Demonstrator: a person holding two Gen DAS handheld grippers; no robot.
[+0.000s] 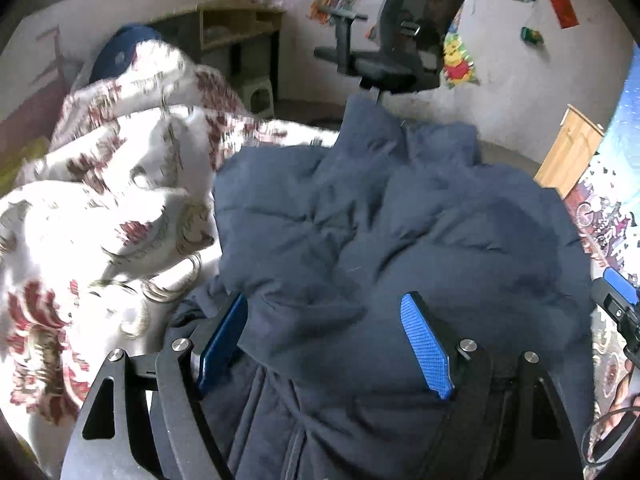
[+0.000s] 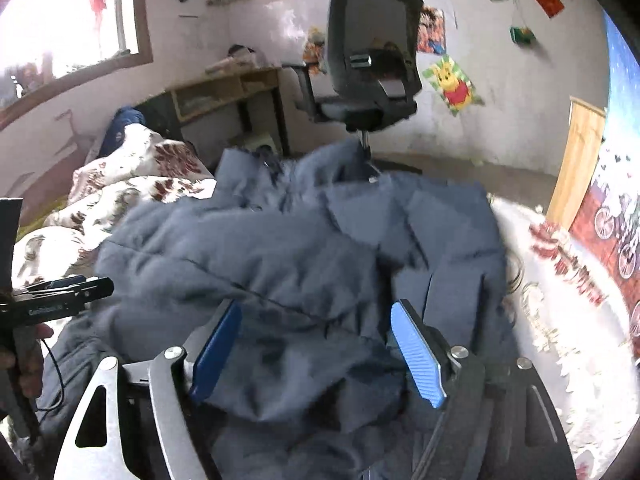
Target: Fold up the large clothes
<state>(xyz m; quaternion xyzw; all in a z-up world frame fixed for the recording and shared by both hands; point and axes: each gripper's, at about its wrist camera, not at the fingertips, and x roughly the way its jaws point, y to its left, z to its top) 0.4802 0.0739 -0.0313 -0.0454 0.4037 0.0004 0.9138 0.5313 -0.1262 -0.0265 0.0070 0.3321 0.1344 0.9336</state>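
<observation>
Both tongs, left tongs (image 1: pixel 324 320) and right tongs (image 2: pixel 316 328), gape wide, gripping nothing, over the puffy jacket (image 1: pixel 400 220), whose springy bulk may unfold.

A dark navy quilted puffer jacket (image 1: pixel 400 232) lies on a white bedcover printed with dark red and olive-brown floral motifs (image 1: pixel 80 208). Both grippers carry bright blue textured finger pads (image 1: pixel 426 346) on black frames. Beyond the bed's far edge stands a black mesh-backed office chair (image 2: pixel 372 64).

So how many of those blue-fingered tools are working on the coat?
2: the left tool and the right tool, side by side, each open over the coat's near edge.
</observation>
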